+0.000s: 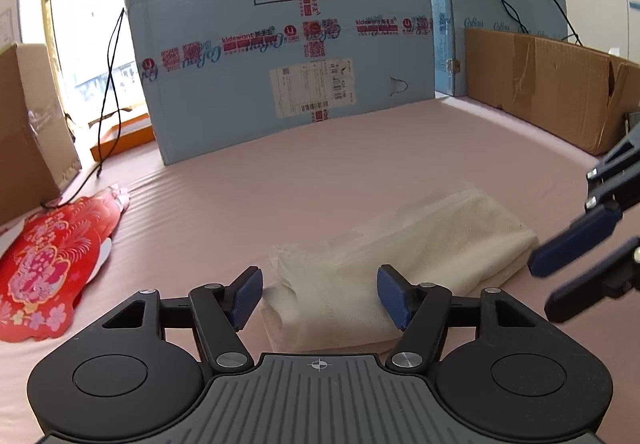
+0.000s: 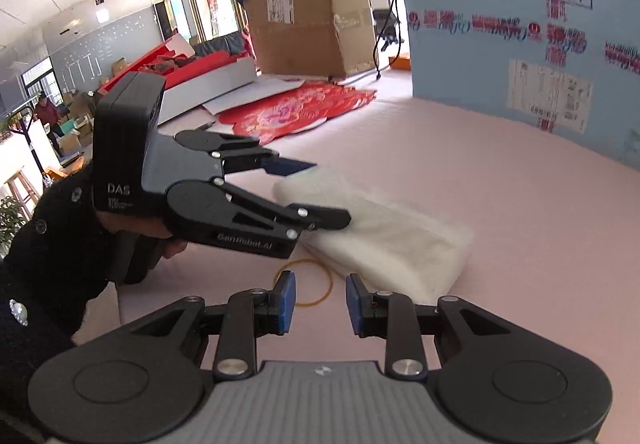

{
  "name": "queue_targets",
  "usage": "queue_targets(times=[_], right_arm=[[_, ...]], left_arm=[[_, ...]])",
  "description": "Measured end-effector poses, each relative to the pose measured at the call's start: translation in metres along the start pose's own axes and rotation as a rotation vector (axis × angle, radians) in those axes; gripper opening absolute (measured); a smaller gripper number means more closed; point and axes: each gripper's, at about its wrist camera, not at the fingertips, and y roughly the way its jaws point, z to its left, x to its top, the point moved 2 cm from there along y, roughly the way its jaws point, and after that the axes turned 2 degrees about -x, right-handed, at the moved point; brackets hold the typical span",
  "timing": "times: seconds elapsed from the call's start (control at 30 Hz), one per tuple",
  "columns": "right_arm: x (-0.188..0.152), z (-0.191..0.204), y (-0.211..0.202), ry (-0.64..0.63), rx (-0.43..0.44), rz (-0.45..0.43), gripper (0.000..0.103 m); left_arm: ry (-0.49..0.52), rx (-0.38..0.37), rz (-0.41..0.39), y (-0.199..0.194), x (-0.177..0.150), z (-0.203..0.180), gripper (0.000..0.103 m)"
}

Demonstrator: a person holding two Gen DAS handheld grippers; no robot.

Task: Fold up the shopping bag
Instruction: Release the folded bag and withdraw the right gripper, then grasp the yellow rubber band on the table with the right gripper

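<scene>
A folded white fabric shopping bag (image 1: pixel 400 256) lies on the pink table; it also shows in the right wrist view (image 2: pixel 384 236). My left gripper (image 1: pixel 320 294) is open, its blue pads either side of the bag's near end, apart from it. In the right wrist view the left gripper (image 2: pixel 316 192) hovers over the bag's left end. My right gripper (image 2: pixel 320 302) is open and empty, just in front of the bag's near edge. It enters the left wrist view (image 1: pixel 580 272) at the right, beside the bag.
A yellow rubber band (image 2: pixel 312 284) lies on the pink table (image 2: pixel 520 204) by the bag. A large light-blue carton (image 1: pixel 280 56) stands behind, a brown box (image 1: pixel 552 84) at the right. A red patterned sheet (image 1: pixel 44 268) lies at the left.
</scene>
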Motion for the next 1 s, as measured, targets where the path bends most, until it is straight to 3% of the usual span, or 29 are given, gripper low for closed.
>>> queue_targets(times=[0.2, 0.33, 0.4, 0.47, 0.5, 0.77, 1.0], right_arm=[[0.007, 0.004, 0.023, 0.092, -0.045, 0.046, 0.030], [0.007, 0.027, 0.033, -0.049, -0.141, 0.048, 0.027], [0.002, 0.039, 0.034, -0.143, -0.182, 0.035, 0.022], [-0.002, 0.045, 0.032, -0.198, -0.184, 0.024, 0.001], [-0.002, 0.044, 0.029, -0.192, -0.172, 0.026, 0.001], [-0.014, -0.006, -0.009, 0.117, -0.106, 0.037, 0.000], [-0.033, -0.048, -0.039, 0.346, -0.144, 0.020, 0.000]], left_arm=[[-0.033, -0.018, -0.002, 0.001, -0.003, 0.005, 0.069], [-0.049, -0.019, -0.003, 0.001, -0.003, 0.008, 0.070], [-0.046, -0.014, -0.004, 0.000, -0.003, 0.008, 0.072], [-0.042, -0.009, -0.005, 0.000, -0.002, 0.008, 0.073], [-0.019, 0.006, -0.012, 0.000, 0.000, 0.005, 0.073], [0.168, 0.121, -0.067, -0.003, 0.019, -0.022, 0.073], [0.352, 0.105, -0.085, 0.006, 0.029, -0.062, 0.073]])
